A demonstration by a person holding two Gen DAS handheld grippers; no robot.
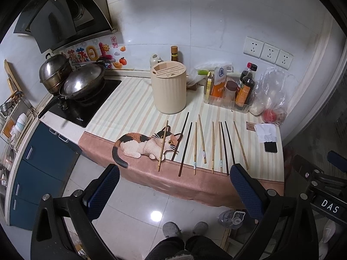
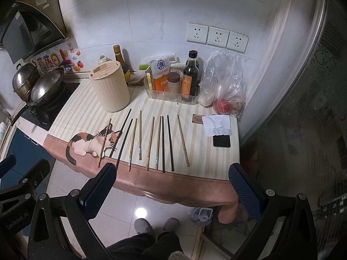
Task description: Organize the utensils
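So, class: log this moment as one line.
left gripper: open | right gripper: open | chopsticks: loose on cloth | holder: upright behind

We see wooden chopsticks (image 1: 202,139), pale and dark, on a matt cloth (image 1: 134,99); a ribbed plastic holder (image 1: 168,88); shiny metal pots (image 1: 65,78); glossy floor tiles (image 1: 138,197); textured gripper pads (image 1: 247,189).

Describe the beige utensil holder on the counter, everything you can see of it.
The utensil holder is a tall cream cylinder, plastic by the look, with vertical ribbing on its wall. Its flat top has several narrow slots, a wider opening and a small round hole; nothing sticks out of it. It stands upright on the striped cloth, behind the row of chopsticks and apart from them, right of the stove.
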